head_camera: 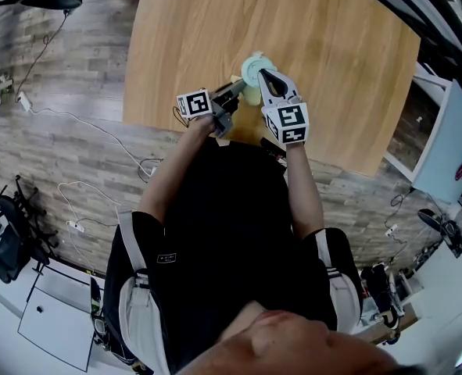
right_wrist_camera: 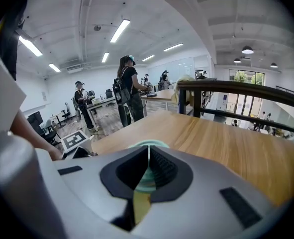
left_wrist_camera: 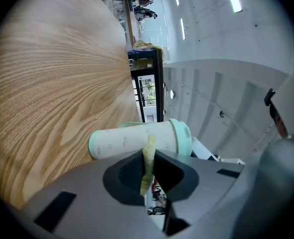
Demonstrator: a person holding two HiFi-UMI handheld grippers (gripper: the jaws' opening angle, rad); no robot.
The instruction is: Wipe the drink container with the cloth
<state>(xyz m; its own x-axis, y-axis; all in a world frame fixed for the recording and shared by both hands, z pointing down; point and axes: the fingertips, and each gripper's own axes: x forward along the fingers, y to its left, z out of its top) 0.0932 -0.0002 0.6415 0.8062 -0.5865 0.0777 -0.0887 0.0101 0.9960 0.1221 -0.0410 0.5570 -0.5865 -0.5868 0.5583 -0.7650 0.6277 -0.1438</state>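
Wood-grained tabletop spreads beyond your claws. Your left claw pinches a thin, limp yellow-green cloth, whose tip touches the smooth white cylindrical container just ahead. Your right claw has its tips pressed together directly over the round mint lid.

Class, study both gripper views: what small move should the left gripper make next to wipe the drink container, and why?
Probably slide the left gripper along the wall of the drink container toward its base. Its jaws are shut on the cloth, whose tip appears to touch the wall nearer the lid, so most of the wall lies that way. The right gripper, jaws together, sits over the lid.
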